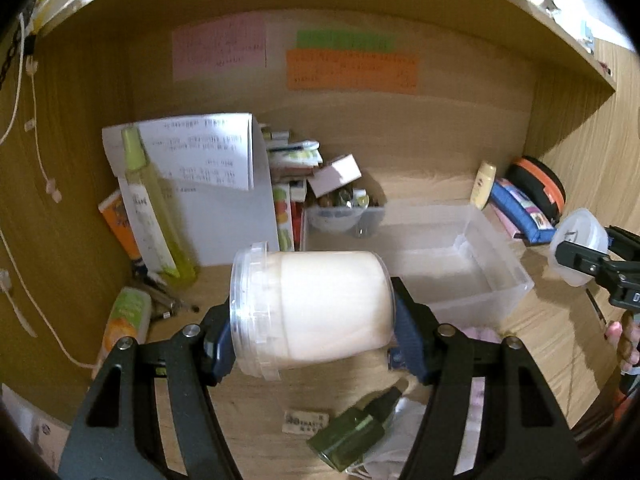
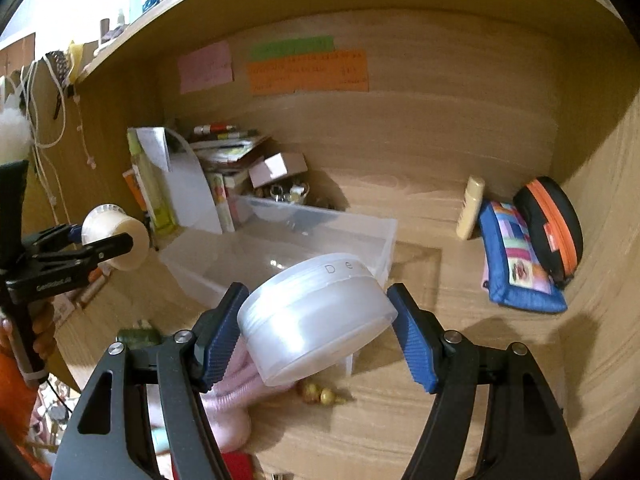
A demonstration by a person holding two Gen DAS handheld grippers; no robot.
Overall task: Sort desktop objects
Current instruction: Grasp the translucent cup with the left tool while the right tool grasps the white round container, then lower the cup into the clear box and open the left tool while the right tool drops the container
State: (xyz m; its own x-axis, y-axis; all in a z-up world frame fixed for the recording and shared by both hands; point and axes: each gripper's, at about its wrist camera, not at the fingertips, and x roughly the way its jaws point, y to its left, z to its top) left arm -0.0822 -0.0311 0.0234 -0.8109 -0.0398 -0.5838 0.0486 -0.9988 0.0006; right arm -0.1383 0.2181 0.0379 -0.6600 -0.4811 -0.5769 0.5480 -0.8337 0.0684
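Cream-filled clear plastic jar point(image 1: 320, 312) lies on its side, clamped between the blue pads of the left gripper point(image 1: 312, 332), rim end against the left pad, base against the right pad, held up off the wooden desk point(image 1: 540, 340). Right gripper point(image 2: 316, 336) grips the translucent round plastic lid point(image 2: 316, 320), tilted, left pad pressing its side; right pad looks just at its edge, contact there hard to tell. Lid carries raised letters on top. Both items sit above the front of the desk, in front of an empty clear rectangular plastic bin point(image 1: 452, 256). Behind the bin, a smaller clear tray point(image 1: 344, 216) packed with small bits and a little cardboard box point(image 1: 336, 174). Left of it: white paper sheets point(image 1: 200, 160) leaning upright, tall yellow-green spray bottle point(image 1: 150, 204), orange-and-green tube point(image 1: 126, 320) lying flat. Back right: cream squeeze bottle point(image 2: 472, 208), blue patchwork fabric pouch point(image 2: 516, 252), black case with orange zip point(image 2: 552, 228). Near edge of desk: dark green dropper bottle point(image 1: 356, 432) on its side, pink ribbed fabric point(image 2: 228, 400), small gold beads point(image 2: 320, 394). Pink, green and orange paper notes point(image 1: 352, 68) stuck on the back wall. From the left wrist view, the person's fingers point(image 1: 622, 340) show on the right gripper's handle.
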